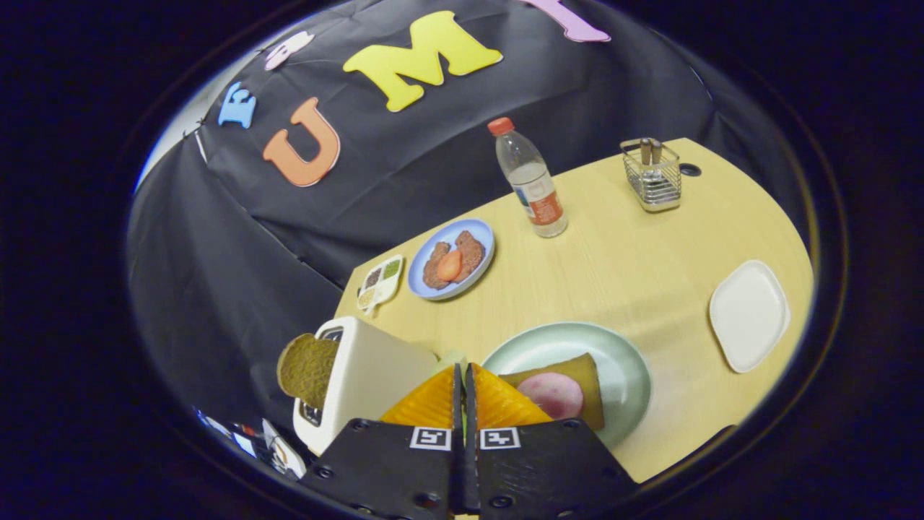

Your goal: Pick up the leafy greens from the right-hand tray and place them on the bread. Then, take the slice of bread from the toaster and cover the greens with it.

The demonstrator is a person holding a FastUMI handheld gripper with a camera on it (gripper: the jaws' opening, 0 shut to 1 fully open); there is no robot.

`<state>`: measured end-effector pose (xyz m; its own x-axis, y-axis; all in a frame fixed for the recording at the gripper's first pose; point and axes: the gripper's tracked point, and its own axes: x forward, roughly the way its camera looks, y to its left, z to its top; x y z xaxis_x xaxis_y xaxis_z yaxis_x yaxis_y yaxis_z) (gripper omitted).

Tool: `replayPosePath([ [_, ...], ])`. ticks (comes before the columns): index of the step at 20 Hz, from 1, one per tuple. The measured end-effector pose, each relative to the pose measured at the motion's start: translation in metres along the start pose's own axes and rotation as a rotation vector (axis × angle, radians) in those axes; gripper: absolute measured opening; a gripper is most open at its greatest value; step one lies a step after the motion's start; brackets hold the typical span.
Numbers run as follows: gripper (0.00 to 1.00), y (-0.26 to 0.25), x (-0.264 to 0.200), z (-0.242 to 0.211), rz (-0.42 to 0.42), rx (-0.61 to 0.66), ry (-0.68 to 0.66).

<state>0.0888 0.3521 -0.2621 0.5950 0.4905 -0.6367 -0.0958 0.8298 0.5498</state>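
While gripper fingers are sitting together, seemingly pinching pale leafy greens at tips, risk: greens slipping before reaching brown bread slice on round pale-green plate at 2 o'clock; toaster slice waiting at 9.

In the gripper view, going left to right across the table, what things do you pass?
Toaster with a bread slice sticking out, small seasoning dish, blue plate, the closed gripper, green plate holding bread and ham, water bottle, wire caddy, white tray.
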Motion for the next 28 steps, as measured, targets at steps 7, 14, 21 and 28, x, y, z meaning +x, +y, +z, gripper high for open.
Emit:
replayPosePath([
  [7, 0.00, -0.042, 0.020, 0.009, -0.108, -0.027, -0.005],
  [14, 0.44, -0.061, 0.019, 0.003, -0.151, -0.114, 0.003],
  [21, 0.93, -0.048, -0.036, 0.032, -0.139, -0.258, -0.133],
  [28, 0.96, -0.009, -0.120, 0.053, -0.138, -0.410, -0.355],
])
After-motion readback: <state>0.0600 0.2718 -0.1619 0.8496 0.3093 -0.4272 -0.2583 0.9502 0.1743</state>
